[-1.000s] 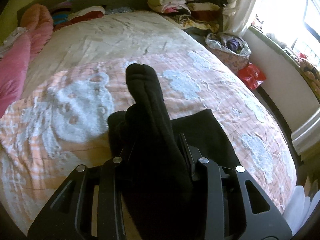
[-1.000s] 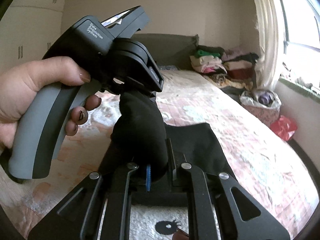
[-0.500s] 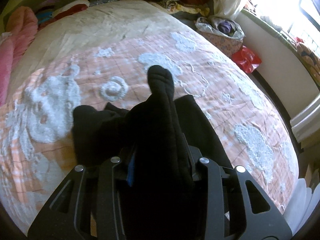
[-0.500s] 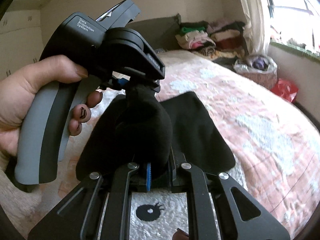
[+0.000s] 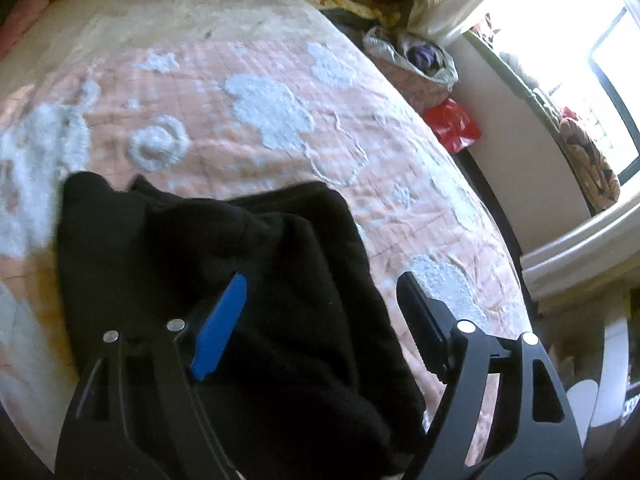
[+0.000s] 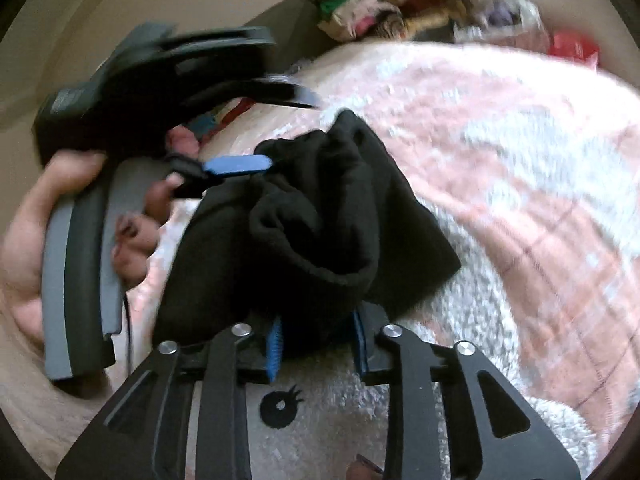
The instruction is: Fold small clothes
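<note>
Left gripper [image 5: 320,312]: jaws spread wide, nothing held; the blue pad [image 5: 219,326] on one finger shows, over the cloth. Right gripper [image 6: 316,340]: jaws part-closed, pinching a bunched fold of the black garment [image 6: 320,220] between blue-edged pads. Garment [image 5: 224,280] is soft, fleecy, matte, crumpled in a heap on the quilt [image 5: 280,128]. Quilt is peach with raised white fluffy cloud patches. Left hand [image 6: 60,220] grips the grey handle; that view is motion-blurred.
</note>
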Tool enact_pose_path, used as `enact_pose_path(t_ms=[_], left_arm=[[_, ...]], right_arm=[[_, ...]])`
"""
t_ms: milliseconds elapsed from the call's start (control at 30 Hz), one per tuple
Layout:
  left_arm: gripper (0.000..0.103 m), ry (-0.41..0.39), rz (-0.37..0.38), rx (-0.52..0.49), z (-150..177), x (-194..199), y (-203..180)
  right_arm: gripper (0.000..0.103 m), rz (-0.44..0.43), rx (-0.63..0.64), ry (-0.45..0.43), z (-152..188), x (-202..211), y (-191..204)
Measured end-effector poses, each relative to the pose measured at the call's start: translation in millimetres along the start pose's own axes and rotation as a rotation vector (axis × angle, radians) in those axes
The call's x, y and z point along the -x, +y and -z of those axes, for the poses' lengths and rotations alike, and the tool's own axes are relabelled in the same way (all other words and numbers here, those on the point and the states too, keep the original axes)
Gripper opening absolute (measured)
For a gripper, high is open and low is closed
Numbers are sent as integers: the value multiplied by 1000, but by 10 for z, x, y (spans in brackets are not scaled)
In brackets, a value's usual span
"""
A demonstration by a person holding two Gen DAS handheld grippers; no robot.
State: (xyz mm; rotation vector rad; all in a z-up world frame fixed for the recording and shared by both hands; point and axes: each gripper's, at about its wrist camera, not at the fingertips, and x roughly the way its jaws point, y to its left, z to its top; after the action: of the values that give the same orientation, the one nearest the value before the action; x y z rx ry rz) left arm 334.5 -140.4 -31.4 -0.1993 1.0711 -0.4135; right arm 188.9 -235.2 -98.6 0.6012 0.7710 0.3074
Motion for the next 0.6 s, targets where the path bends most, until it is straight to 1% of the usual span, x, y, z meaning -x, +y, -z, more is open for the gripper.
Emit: enact_pose_path(t_ms=[67, 100, 133, 167, 233, 333, 400, 533, 600], left_arm=[[72, -41, -46, -22, 54, 156, 55], [72, -50, -56, -24, 76, 216, 82], [72, -60, -66, -26, 100, 276, 118], [72, -78, -89, -29, 148, 359, 166], [73, -102, -123, -36, 217, 469, 238], [73, -129, -163, -47, 353, 593, 347], [73, -144, -205, -52, 454, 634, 418], [73, -143, -274, -86, 578, 613, 473], [73, -137, -303, -101, 633, 579, 497]], right_arm=[[36, -41, -47, 24, -50, 29, -64], [40, -60, -60, 39, -89, 40, -83], [47, -82, -61, 55, -131, 47, -84], [54, -98, -55, 68, -175, 47, -75], [58, -92, -10, 102, -288, 20, -20], [59, -78, 42, 141, -465, -55, 26], [59, -48, 68, 179, -595, -158, 39], [59, -41, 100, 257, -757, -368, 82], [59, -23, 130, 277, -840, -463, 113]])
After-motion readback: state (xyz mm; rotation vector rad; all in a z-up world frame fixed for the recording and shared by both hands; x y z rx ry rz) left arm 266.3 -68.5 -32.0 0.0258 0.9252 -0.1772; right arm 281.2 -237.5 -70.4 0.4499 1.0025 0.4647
